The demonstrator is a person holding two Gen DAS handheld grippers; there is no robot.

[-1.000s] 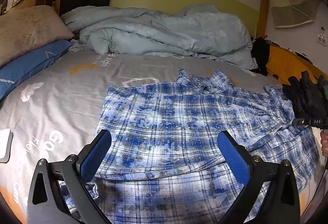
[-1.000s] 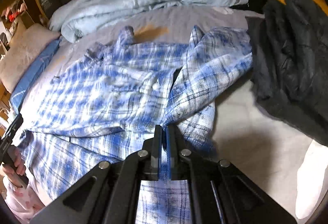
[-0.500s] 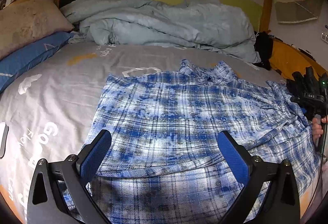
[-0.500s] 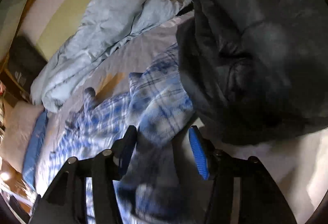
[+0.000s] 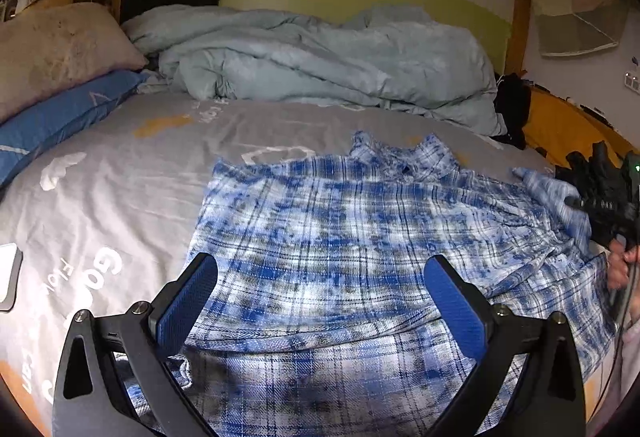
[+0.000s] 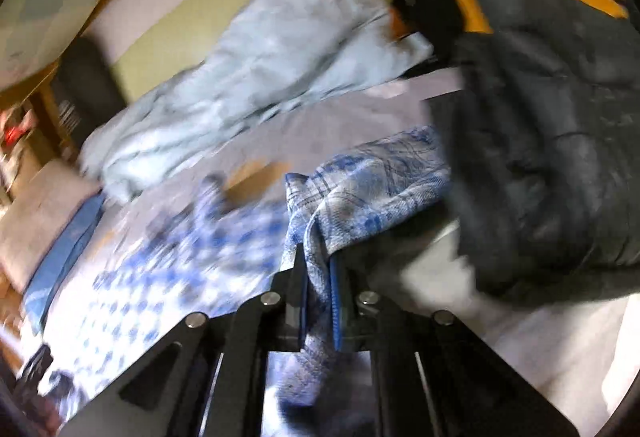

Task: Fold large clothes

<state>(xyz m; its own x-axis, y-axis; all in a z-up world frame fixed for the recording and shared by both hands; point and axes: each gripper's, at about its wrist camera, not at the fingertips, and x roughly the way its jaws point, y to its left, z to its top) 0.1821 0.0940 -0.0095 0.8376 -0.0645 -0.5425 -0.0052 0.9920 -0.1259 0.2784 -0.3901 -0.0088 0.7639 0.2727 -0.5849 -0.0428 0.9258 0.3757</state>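
Now my left jaws (image 5: 320, 291) stand wide open above the near part of the plaid shirt (image 5: 360, 237), gripping nothing; the shirt lies spread flat on the bed (image 5: 120, 177), collar toward the heaped pale-blue duvet (image 5: 320, 57), with the blue pads (image 5: 188, 301) hovering to either side of its lower body. My right jaws (image 6: 319, 277) are closing on a sleeve of the same shirt (image 6: 372, 181), and the cloth is pinched between the pads, draping up and away toward the dark quilted jacket (image 6: 540, 137) at the right. Seen from the left wrist, the right jaws' black body (image 5: 604, 197) sits at the shirt's far right edge, a hand (image 5: 620, 265) below it. Compared with half a second ago, the right jaws, then parted around loose sleeve fabric, have come together on it; compared with a second ago, the sleeve end has been re-gripped nearer the jacket. My left jaws match their earlier pose, and the shirt body beneath them lies unchanged.
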